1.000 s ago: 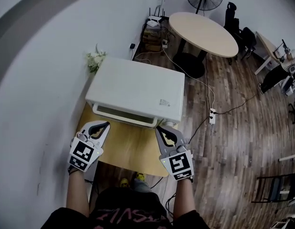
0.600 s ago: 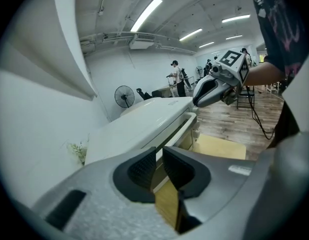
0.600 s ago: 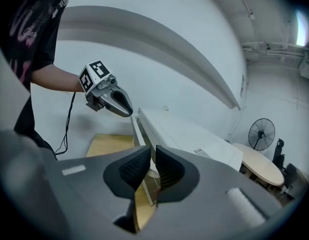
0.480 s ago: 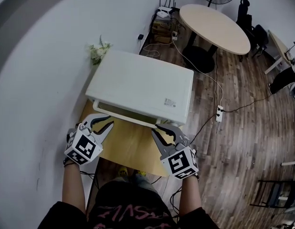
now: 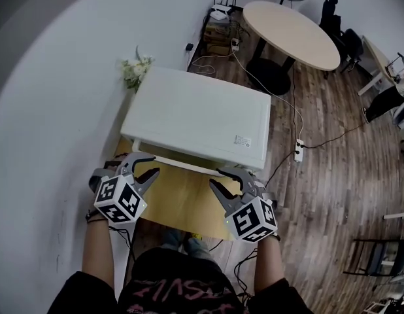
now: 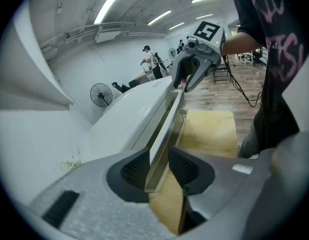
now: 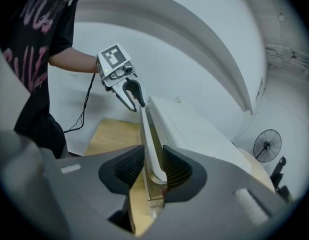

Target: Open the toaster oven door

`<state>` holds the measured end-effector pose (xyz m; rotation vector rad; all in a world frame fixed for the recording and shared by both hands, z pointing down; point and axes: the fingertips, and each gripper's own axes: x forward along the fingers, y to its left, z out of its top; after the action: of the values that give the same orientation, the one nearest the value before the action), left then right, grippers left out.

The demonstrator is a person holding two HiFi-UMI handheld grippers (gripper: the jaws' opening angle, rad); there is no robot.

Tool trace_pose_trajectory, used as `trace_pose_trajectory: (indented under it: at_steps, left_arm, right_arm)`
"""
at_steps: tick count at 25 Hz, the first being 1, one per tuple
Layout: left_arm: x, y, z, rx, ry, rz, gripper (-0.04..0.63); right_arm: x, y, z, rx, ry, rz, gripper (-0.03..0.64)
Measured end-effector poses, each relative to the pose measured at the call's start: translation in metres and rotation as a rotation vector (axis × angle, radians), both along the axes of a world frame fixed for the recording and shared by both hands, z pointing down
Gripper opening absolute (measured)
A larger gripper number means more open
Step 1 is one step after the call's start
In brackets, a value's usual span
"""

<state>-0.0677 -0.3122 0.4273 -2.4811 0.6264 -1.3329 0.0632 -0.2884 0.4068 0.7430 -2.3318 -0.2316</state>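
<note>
Left gripper | right gripper | jaws just opening astride handle (unclamped) | handle crosswise

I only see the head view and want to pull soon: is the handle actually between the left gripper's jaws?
Observer: Yes. The left gripper has just been opening its jaws, and the handle stands between them, seemingly unclamped.
Operator: And the right?
Observer: The right gripper has just been opening its jaws too, around the handle's other end.
Operator: Anyone nearby?
Observer: A person stands far behind the oven.
</note>
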Motion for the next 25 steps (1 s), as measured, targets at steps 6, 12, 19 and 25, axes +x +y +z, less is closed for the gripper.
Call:
trace_pose_trajectory:
  at_steps: [6,12,19,25]
  left_arm:
    - [-0.005,-0.011,0.009,0.003,-0.06,0.052,0.146]
    - [-0.01,-0.022,0.013,0.04,-0.195,0.102,0.152]
    - [-0.009,-0.023,0.027,0.005,-0.265,0.145,0.133]
    - [-0.008,-0.022,0.028,-0.005,-0.266,0.161,0.129]
  right_arm:
    - [-0.011,-0.008,0.011,-0.015,0.089,-0.01,0.163]
    - [-0.016,-0.013,0.02,-0.024,0.166,-0.028,0.163]
    - [-0.016,-0.016,0.028,-0.034,0.197,-0.024,0.155]
    - [-0.016,-0.013,0.03,-0.034,0.203,-0.022,0.114]
